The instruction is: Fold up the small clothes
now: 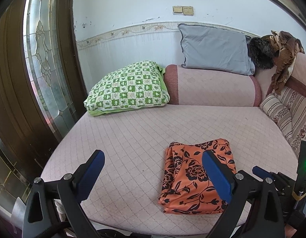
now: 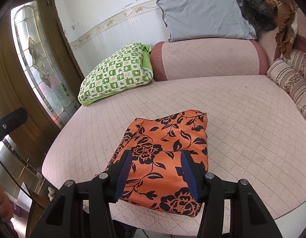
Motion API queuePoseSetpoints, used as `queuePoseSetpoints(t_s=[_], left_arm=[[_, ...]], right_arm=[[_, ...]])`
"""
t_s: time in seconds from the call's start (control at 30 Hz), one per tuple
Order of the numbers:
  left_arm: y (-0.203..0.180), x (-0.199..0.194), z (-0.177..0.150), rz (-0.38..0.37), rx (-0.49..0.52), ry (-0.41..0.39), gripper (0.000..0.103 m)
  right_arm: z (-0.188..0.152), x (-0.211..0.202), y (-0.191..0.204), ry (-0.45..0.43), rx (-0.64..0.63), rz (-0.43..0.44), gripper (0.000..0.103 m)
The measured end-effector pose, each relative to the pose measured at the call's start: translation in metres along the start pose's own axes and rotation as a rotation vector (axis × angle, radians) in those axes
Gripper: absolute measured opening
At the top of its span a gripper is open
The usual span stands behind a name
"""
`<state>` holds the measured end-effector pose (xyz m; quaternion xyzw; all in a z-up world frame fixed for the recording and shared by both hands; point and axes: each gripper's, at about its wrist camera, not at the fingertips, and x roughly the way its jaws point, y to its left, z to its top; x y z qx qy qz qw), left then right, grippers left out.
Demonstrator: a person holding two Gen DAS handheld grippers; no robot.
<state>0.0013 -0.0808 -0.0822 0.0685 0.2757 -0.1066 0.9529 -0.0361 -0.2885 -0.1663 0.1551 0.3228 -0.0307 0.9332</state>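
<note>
A: Orange floral garment, already folded into a compact rectangle, flat on the quilted pink cushion, near its front edge. Probably laid there for easy reach from the seat's open side.

B: Left gripper: fingers spread wide, clamped on nothing, held above bare cushion just left of the garment. Likely drawn aside so as not to disturb the folds.

A: Right gripper: fingers apart, framing the near part of the bundle, apparently above it. Contact with the cloth not determinable from this angle. No fabric pinched between the blue pads.

B: Placement suggestive of a finished fold, or of a last smoothing pass. Left edge of the bundle slightly bunched, layers visible there.

A: Background, well apart from the work: green checked pillow against the bolster, grey pillow propped on the bolster against the wall, striped cushion at right. Kept back, presumably to leave folding room.
</note>
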Motion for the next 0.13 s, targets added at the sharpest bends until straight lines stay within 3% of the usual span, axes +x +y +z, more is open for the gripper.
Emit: queuePoseSetpoints(t_s=[0.13], left_arm=[[0.004, 0.013, -0.001, -0.020, -0.031, 0.019, 0.099]], right_arm=[[-0.001, 0.008, -0.003, 0.008, 0.015, -0.003, 0.055]])
